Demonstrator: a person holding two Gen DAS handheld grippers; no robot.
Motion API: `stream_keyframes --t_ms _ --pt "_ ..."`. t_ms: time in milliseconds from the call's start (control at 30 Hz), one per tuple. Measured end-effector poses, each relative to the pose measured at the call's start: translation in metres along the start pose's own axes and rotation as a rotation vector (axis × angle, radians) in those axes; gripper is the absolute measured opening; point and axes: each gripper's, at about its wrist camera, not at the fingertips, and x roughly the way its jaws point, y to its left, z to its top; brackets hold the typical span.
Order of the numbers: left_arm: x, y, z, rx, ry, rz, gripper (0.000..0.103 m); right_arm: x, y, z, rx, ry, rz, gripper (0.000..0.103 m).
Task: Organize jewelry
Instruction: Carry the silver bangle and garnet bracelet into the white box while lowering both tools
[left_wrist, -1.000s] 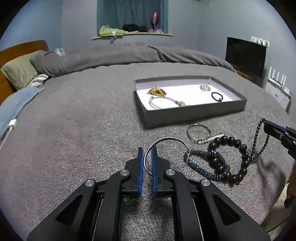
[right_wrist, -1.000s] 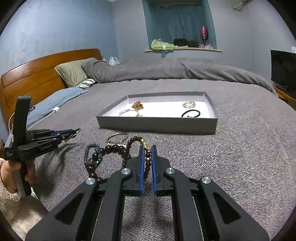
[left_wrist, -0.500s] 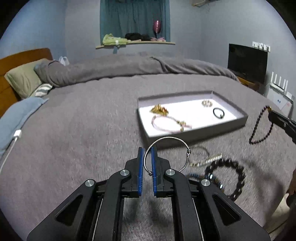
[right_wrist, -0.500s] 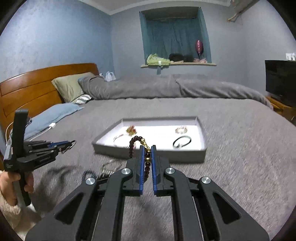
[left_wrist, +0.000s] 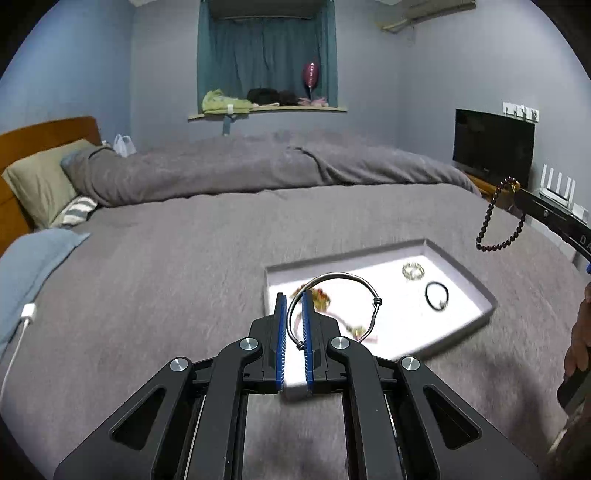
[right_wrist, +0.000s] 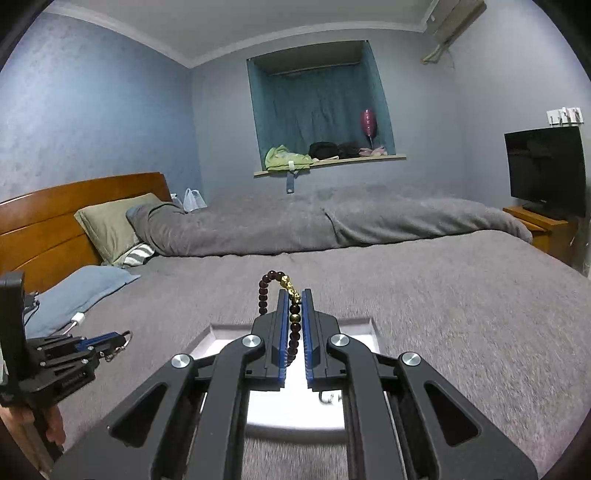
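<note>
My left gripper (left_wrist: 293, 297) is shut on a silver wire bangle (left_wrist: 347, 278) and holds it above the near left corner of the grey jewelry tray (left_wrist: 463, 273). The white-lined tray holds a gold piece (left_wrist: 319, 295), a pink bracelet (left_wrist: 354, 328), a small sparkly ring piece (left_wrist: 413, 270) and a black hair tie (left_wrist: 437, 295). My right gripper (right_wrist: 294, 295) is shut on a dark red bead bracelet (right_wrist: 263, 295) with gold beads, held above the tray (right_wrist: 218, 332). That bracelet also hangs at the right of the left wrist view (left_wrist: 496, 218).
The tray lies on a grey bedspread (left_wrist: 166, 277). A rolled grey duvet (left_wrist: 258, 166) and pillows (left_wrist: 40, 181) lie at the back, a blue cloth with a white charger (left_wrist: 27, 314) at the left. A TV (left_wrist: 493, 146) stands at the right.
Both grippers have risen from the bedspread and moved forward over the tray, each carrying its piece. The loose bracelets near the bed's front edge have dropped out of view.
</note>
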Motion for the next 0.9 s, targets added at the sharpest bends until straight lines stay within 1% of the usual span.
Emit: stream_keyframes --t_ms 100,200,300,333,367,433,533,600,700,767,900 --pt "0.025 -0.005 0.012 0.001 0.015 -0.004 0.009 0.019 -0.004 0.001 0.002 0.022 0.013 0.007" --pt "0.051 -0.013 0.019 0.006 0.034 -0.005 0.009 0.039 -0.010 -0.007 -0.006 0.067 0.013 0.007" --pt "0.070 -0.021 0.011 0.018 0.057 -0.038 0.009 0.056 -0.022 -0.015 0.009 0.127 0.027 0.007" --pt "0.080 -0.026 0.005 0.042 0.092 -0.041 0.009 0.059 -0.024 -0.018 0.014 0.141 0.029 0.007" --pt "0.087 -0.030 0.000 0.063 0.115 -0.033 0.006 0.062 -0.027 -0.022 0.020 0.160 0.031 0.007" --pt "0.095 -0.032 -0.008 0.089 0.147 -0.030 0.004 0.067 -0.035 -0.029 0.025 0.202 0.034 0.007" --pt "0.096 -0.031 -0.017 0.117 0.174 -0.022 0.004 0.068 -0.039 -0.040 0.027 0.260 0.030 0.007" --pt "0.094 -0.028 -0.020 0.112 0.191 -0.025 0.004 0.070 -0.039 -0.047 0.024 0.299 0.024 0.007" --pt "0.091 -0.014 -0.021 0.057 0.207 -0.059 0.004 0.068 -0.037 -0.055 0.027 0.335 0.023 0.007" --pt "0.086 -0.004 -0.021 0.006 0.215 -0.103 0.004 0.066 -0.035 -0.059 0.037 0.356 0.032 0.007" --pt "0.079 0.004 -0.024 -0.024 0.229 -0.125 0.004 0.066 -0.037 -0.067 0.040 0.402 0.025 0.007"
